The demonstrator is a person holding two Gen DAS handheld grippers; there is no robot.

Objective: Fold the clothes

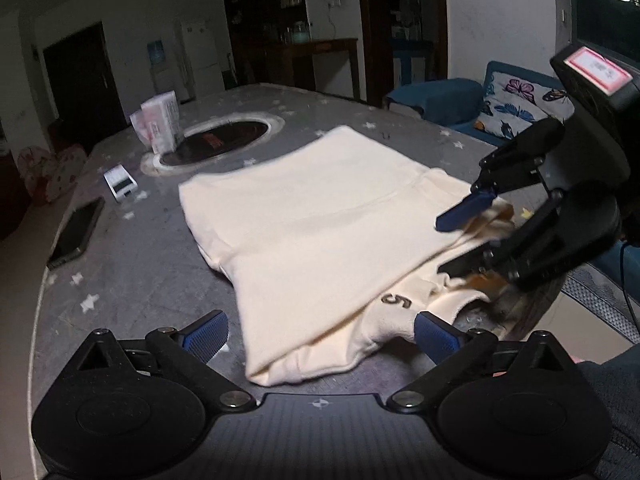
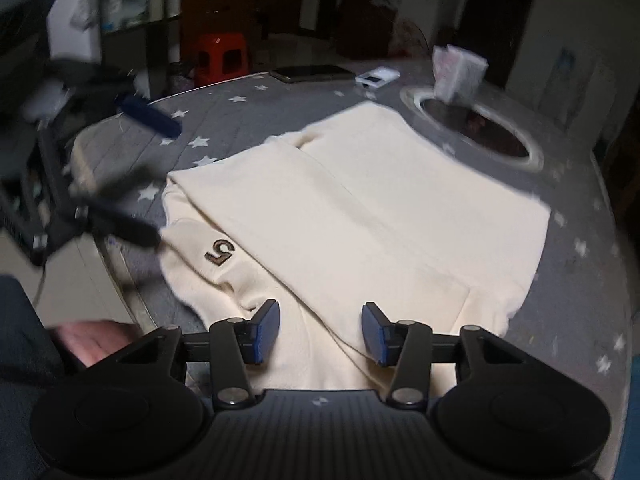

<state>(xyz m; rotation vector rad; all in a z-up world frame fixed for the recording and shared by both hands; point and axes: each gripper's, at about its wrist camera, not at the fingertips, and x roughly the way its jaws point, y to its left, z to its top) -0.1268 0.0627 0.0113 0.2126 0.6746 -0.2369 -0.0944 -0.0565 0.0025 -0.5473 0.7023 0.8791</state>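
The cream knitted garment point(image 2: 360, 216), partly folded, is spread beside the round dark inset point(image 2: 480, 128). Both the left gripper point(image 1: 320, 336) and the right gripper point(image 2: 320, 328) are held spread; the blurred near edge should seemingly be pinched squarely.

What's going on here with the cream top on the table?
A person is folding a cream top on a grey star-print table, with a claw in each hand. The top is already partly folded, with a number 5 showing near its edge. Both claws are open, holding nothing: the right claw hovers over the near edge, the left claw at another edge.
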